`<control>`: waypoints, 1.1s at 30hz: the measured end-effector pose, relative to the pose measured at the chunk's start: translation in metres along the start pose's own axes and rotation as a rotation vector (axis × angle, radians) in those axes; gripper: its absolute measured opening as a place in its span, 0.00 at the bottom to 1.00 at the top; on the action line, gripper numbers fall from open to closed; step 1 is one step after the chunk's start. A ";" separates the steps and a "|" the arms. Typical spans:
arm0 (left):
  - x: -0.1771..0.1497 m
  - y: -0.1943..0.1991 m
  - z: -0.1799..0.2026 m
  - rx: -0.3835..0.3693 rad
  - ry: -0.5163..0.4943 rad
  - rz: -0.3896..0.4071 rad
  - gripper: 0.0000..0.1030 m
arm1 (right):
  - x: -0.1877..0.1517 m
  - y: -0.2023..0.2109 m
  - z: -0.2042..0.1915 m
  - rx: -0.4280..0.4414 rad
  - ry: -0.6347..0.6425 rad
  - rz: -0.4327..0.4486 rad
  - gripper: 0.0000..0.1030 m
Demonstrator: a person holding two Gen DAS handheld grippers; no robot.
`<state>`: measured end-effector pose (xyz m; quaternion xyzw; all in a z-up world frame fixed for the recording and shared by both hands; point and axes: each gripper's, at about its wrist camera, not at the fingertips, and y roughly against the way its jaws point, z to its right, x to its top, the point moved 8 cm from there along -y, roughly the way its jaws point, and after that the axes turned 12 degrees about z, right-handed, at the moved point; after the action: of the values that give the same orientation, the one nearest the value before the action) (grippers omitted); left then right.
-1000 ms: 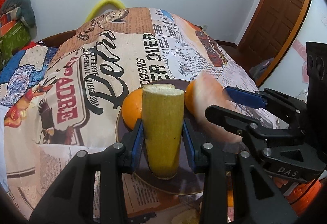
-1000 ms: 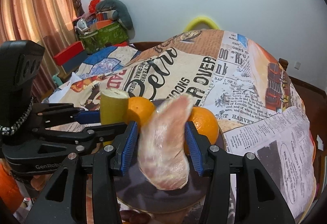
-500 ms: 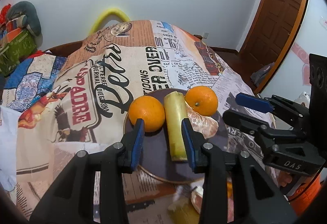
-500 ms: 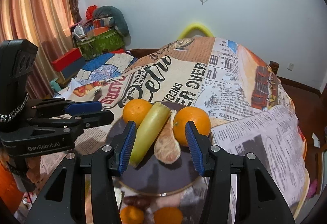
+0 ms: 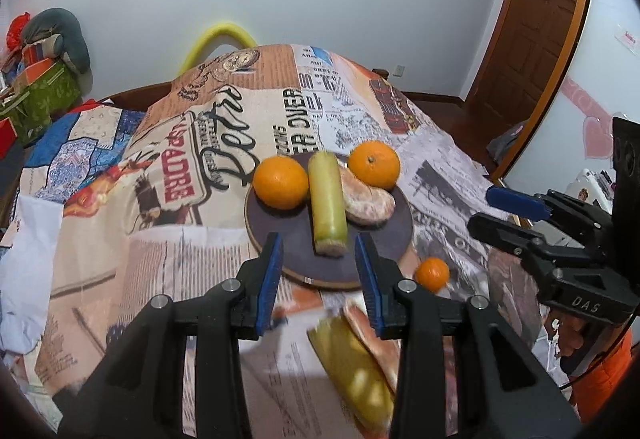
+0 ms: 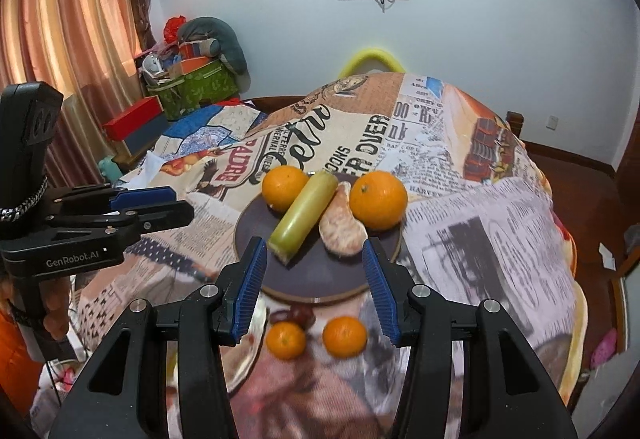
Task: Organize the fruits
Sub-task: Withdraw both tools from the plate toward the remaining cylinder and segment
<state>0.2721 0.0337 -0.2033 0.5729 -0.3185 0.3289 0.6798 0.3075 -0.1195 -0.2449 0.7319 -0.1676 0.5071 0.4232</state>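
A dark round plate on the newspaper-print cloth holds two oranges, a yellow-green fruit stick and a peeled citrus segment between them. My left gripper hovers just short of the plate's near rim, open, with nothing between its blue pads. My right gripper is also open and empty, in front of the same rim. Each gripper shows in the other's view, the right gripper at the right edge and the left gripper at the left edge.
Loose fruit lies nearer than the plate: two small tangerines, dark dates, a blurred yellow piece with a peeled segment. One small tangerine sits by the plate's right rim. Boxes and cushions are stacked at far left.
A second ago the left gripper held the yellow-green stick and the right the peeled segment over the plate. Both pieces now lie on the plate; both grippers have let go and drawn back and up.
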 end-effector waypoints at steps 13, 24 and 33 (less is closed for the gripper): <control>-0.059 0.031 0.004 0.026 -0.002 -0.075 0.41 | -0.051 0.025 -0.019 -0.004 -0.015 -0.075 0.49; -0.101 0.042 -0.007 0.036 0.022 -0.133 0.41 | -0.084 0.011 -0.059 0.067 -0.020 -0.158 0.52; -0.111 0.039 -0.018 0.045 0.050 -0.155 0.41 | -0.104 -0.008 -0.072 0.082 0.001 -0.215 0.52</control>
<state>0.1765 0.0470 -0.2736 0.6025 -0.2487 0.2965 0.6980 0.2253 -0.0769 -0.3310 0.7621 -0.0668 0.4657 0.4448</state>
